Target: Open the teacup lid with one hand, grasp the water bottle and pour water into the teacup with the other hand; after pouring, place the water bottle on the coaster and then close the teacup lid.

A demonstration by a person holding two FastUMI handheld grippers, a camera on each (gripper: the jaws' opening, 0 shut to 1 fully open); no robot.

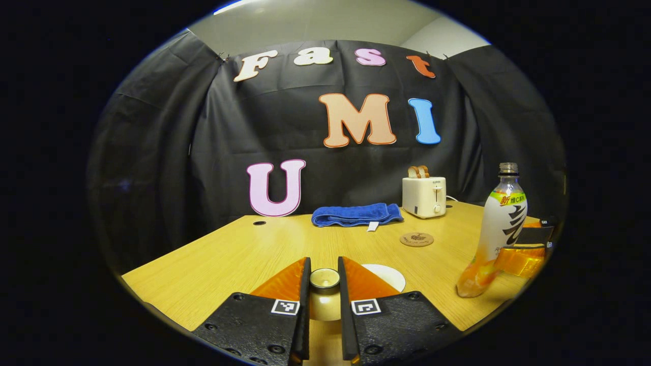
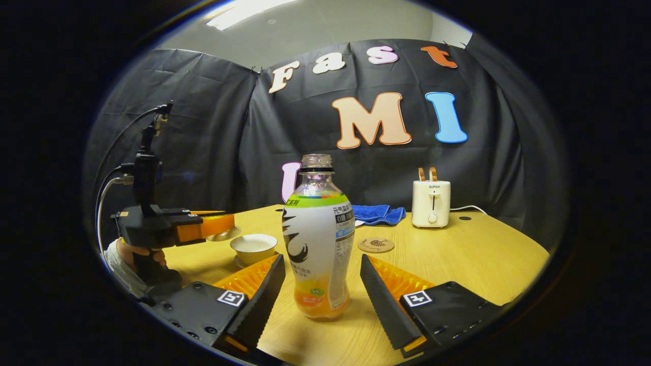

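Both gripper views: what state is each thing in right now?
Teacup lid: held between the left gripper fingers, off the cup.
Teacup: uncovered, on its saucer.
Water bottle: upright on the table, capless, between the open fingers of the right gripper.
Coaster: bare.
Toaster: bread sticking up.
Blue towel: folded.

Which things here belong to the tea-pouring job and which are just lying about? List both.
Job: teacup lid held in left gripper; open teacup; water bottle between right gripper's open fingers; coaster.
Lying about: toaster, blue towel.
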